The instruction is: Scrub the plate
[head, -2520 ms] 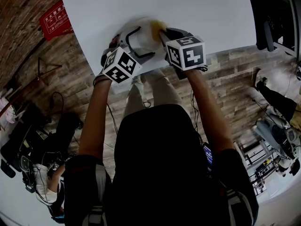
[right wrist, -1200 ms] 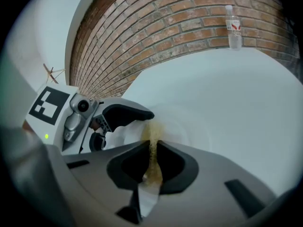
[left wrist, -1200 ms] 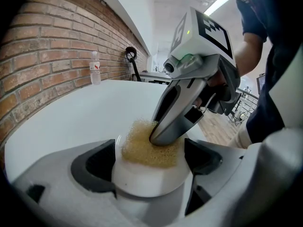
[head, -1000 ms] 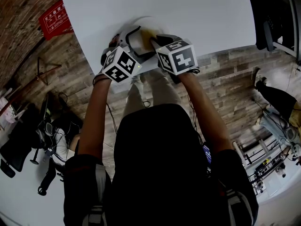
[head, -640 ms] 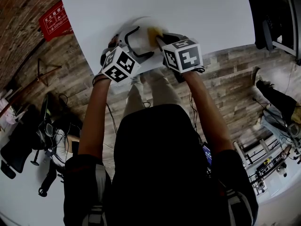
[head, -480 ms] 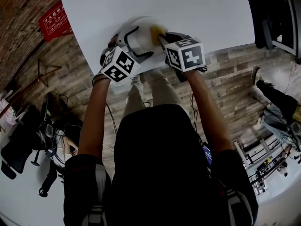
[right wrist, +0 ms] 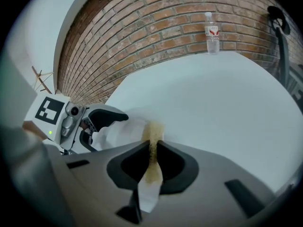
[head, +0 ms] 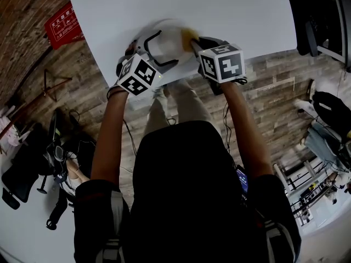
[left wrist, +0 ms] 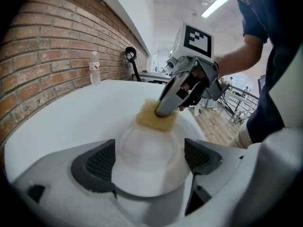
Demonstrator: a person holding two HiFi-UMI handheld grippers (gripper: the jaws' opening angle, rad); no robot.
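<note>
The left gripper's [left wrist: 147, 161] jaws are clamped on a white plate [left wrist: 149, 143]. Their two dark ribbed pads press against its rim from either side, and the dish faces up between them. The right gripper's [right wrist: 152, 159] jaws are clenched tight on a yellow sponge [right wrist: 154, 130], squeezing it to a thin strip where they meet. Its free end sticks out past the tips.

In the left gripper view the sponge's fuzzy end lies on the far side of the plate, touching its surface, with the right gripper slanting down onto it from above. A hand wraps the handle under that gripper's marker cube.

From the head view, plate and sponge sit at the near edge of the white desk [head: 219, 10], just in front of the person, between the two marker cubes. The plate is smeared there, and I cannot tell whether its underside rests on the desk or is held just clear of it. Both bare forearms reach forward to the grippers.

Farther out, a clear water bottle [right wrist: 211, 33] with a red label stands upright at the desk's far edge, close to the brick wall [right wrist: 165, 22]. A red sign [head: 61, 23] hangs on that wall, and a wood-plank floor [head: 274, 92] runs beneath.
</note>
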